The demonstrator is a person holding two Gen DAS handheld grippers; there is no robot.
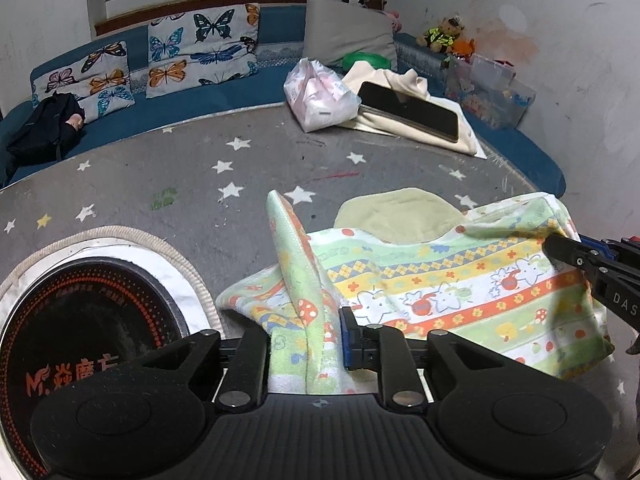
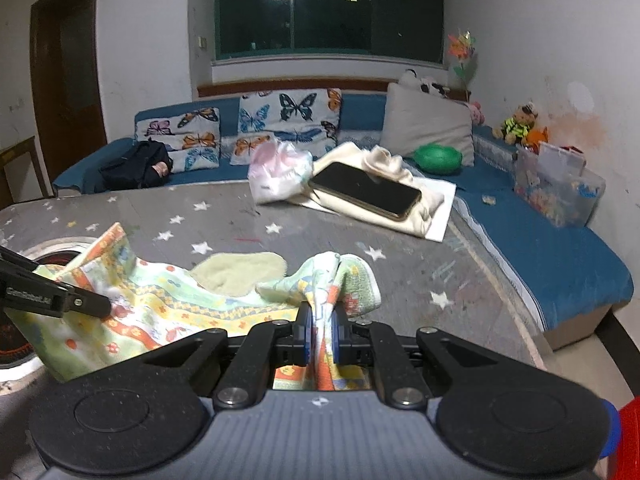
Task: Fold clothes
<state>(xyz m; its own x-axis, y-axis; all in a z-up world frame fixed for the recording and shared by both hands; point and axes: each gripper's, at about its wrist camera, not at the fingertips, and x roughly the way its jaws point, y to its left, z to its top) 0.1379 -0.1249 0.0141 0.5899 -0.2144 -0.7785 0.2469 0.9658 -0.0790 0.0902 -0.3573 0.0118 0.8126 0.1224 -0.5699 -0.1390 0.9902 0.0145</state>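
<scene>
- Left wrist view: the left hand-held gripper [image 1: 306, 334] has a bunched corner of the pale green child's garment printed with orange, yellow and white cartoon bands [image 1: 460, 292] standing between its jaws.
- Its jaws are only narrowly apart, with the blue pad [image 1: 347, 338] against the cloth on one side; whether the other finger presses on the fabric cannot be told.
- Right wrist view: the right hand-held gripper [image 2: 321, 338] is clamped almost fully closed on another gathered corner of the same garment, both blue pads [image 2: 305, 336] squeezing the fold.
- The garment hangs slack between the two hand-held grippers, its middle sagging onto the grey round table with white star marks [image 1: 160, 184].
- A plain pale yellow-green lining [image 1: 400, 216] shows at the garment's far edge.
- In the left wrist view the right hand-held gripper's black finger [image 1: 568, 250] reaches in from the right edge, touching the cloth's upper corner.
- A round black hotplate with orange markings [image 1: 80, 320] is set in the table just beside the garment's left edge.
- Further back on the table lie a dark phone [image 2: 366, 190] on a cream folded cloth [image 2: 416, 212] and a white plastic bag [image 2: 280, 178].
</scene>
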